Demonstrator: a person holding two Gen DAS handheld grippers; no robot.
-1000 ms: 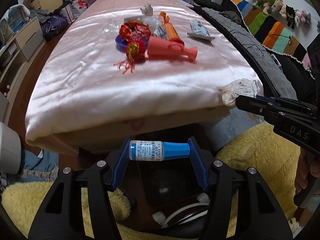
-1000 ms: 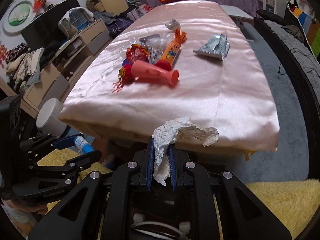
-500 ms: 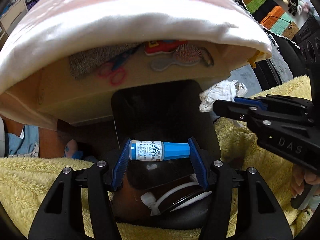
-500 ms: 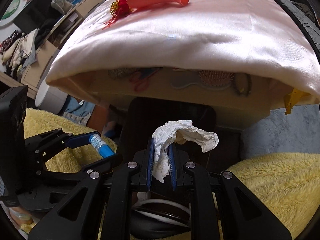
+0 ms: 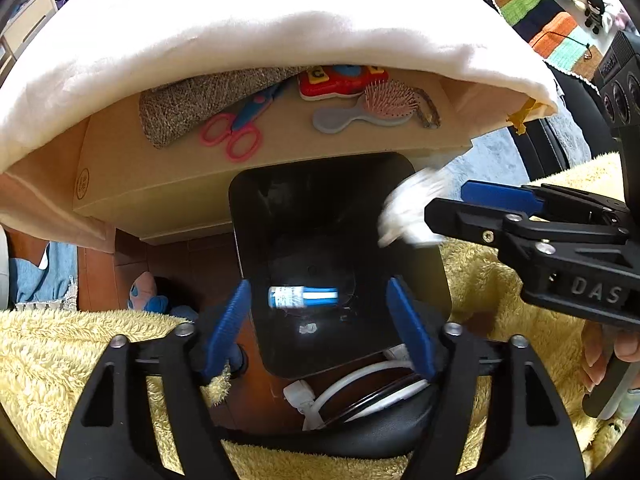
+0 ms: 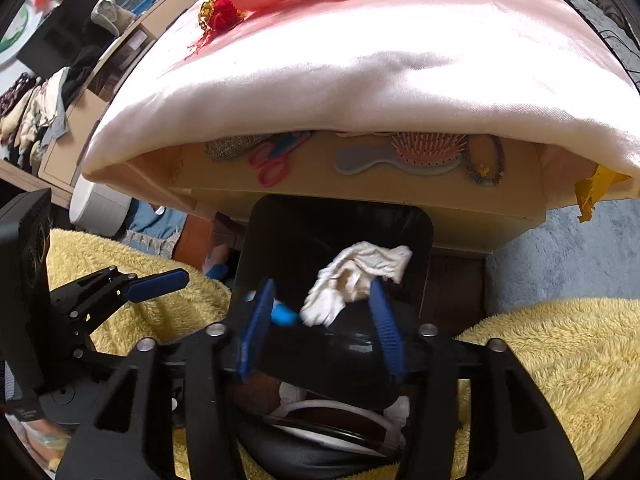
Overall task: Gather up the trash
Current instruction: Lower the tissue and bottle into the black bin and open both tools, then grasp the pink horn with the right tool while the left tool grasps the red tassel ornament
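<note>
Trash drop under way: small blue-capped bottle [image 5: 302,297] and crumpled white tissue [image 6: 352,280] fall between wide-spread left gripper [image 5: 318,328] and right gripper [image 6: 320,328] into black bin [image 5: 424,280]; next, fetch more

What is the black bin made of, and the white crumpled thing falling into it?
The black bin looks like smooth, slightly glossy plastic: its walls catch soft reflections. The white crumpled thing looks like tissue paper, matte, soft and creased, though blur makes that a guess. It drops between the open right tongs.
</note>
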